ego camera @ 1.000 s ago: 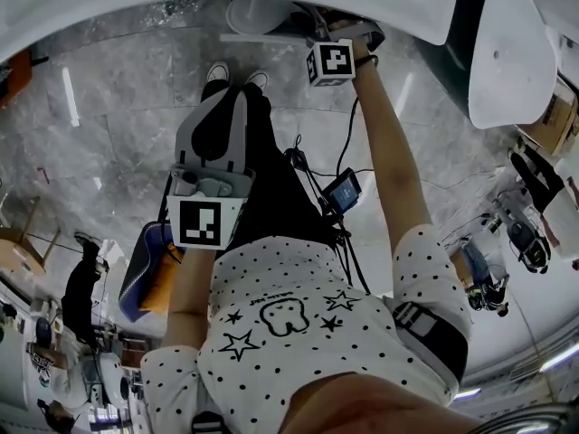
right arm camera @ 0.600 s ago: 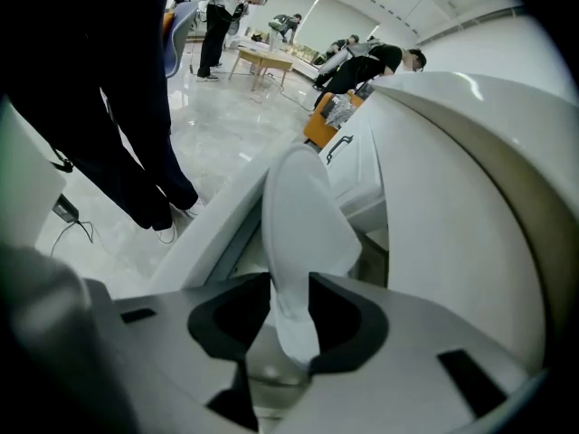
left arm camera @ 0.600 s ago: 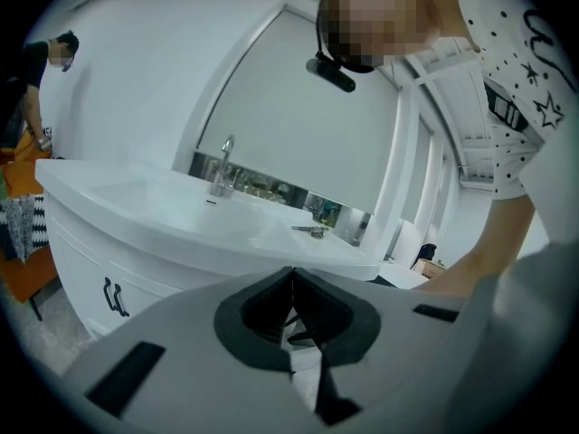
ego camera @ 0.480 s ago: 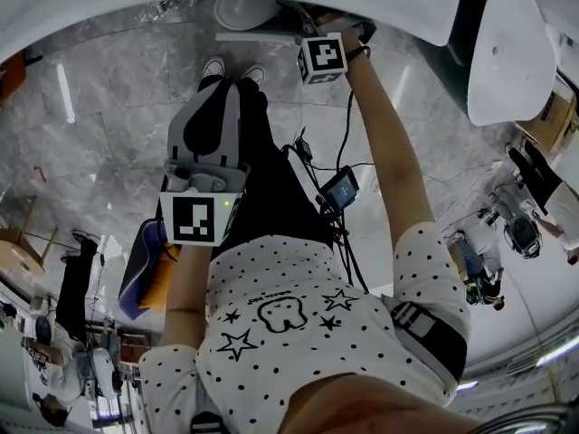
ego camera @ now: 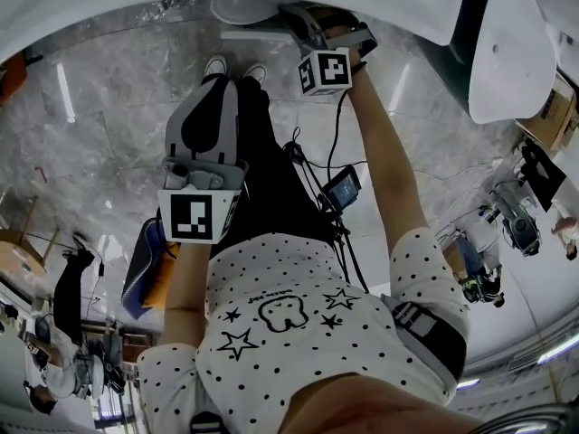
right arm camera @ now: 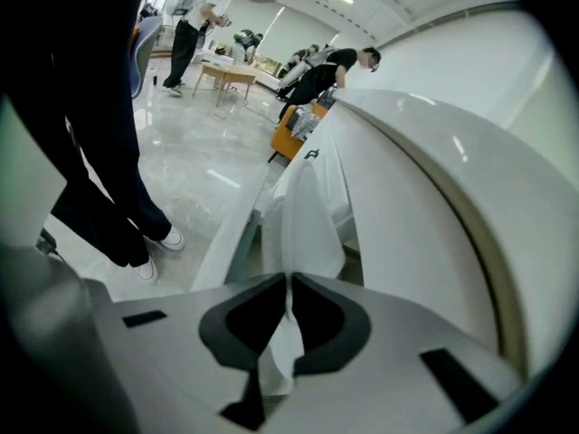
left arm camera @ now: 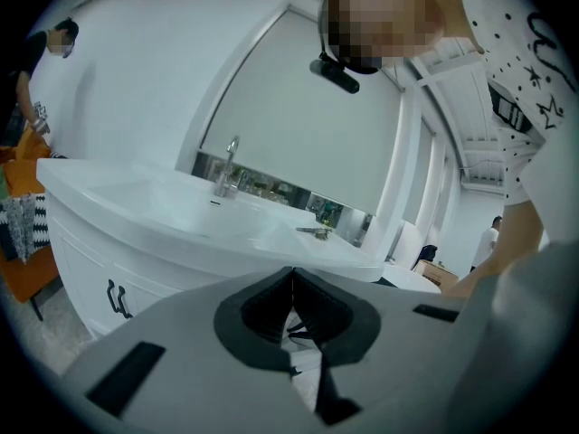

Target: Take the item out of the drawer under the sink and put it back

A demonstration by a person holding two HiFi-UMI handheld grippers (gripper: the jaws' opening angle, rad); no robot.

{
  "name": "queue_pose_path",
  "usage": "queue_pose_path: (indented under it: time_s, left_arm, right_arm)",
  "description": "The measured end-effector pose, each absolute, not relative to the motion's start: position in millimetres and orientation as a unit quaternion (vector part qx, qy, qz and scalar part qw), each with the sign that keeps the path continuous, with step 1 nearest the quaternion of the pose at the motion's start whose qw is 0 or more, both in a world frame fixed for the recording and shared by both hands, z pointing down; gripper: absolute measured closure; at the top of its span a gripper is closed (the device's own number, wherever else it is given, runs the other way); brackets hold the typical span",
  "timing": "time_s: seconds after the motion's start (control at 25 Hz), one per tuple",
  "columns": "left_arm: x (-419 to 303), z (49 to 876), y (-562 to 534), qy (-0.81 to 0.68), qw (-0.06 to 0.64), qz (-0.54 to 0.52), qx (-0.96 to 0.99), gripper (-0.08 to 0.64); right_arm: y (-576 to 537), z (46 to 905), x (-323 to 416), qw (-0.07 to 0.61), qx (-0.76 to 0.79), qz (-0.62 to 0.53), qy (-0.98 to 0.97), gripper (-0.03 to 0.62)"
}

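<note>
- The right gripper (right arm camera: 288, 283) has just been closing its jaws, and its dark pads now pinch a thin white item (right arm camera: 308, 229) seen edge-on.
- The white item rises from between the pads, over the open drawer (right arm camera: 233, 242).
- Above and to the right curves the white worktop (right arm camera: 434, 197), its edge overhanging the drawer.
- Left of the drawer, dark trouser legs (right arm camera: 99, 170) and white shoes (right arm camera: 168, 240) stand on the glossy marble floor (right arm camera: 194, 165).
- Far off, people (right arm camera: 330, 70) stand near a small table (right arm camera: 226, 75).
</note>
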State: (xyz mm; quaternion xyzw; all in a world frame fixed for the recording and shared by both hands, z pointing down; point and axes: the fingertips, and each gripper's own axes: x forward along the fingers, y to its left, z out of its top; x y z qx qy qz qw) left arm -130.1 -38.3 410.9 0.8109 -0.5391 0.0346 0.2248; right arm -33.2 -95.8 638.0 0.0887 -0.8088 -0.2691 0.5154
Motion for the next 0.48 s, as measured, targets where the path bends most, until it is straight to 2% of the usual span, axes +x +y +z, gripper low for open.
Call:
queue_pose_path:
  time_s: [0.2, 0.48]
  left_arm:
    - [-128.8, 403.4, -44.9, -0.532, 0.219, 0.029, 0.817, 0.555]
    - [-123.4, 406.7, -49.4, -0.519, 0.221, 0.028, 0.825, 0.555]
  right_arm:
    - [-75.2, 605.5, -33.7, 0.496, 0.117, -0.247, -0.824, 0.563]
    - [-61.7, 611.4, -36.2, 0.495, 0.122, -0.232, -0.828, 0.560]
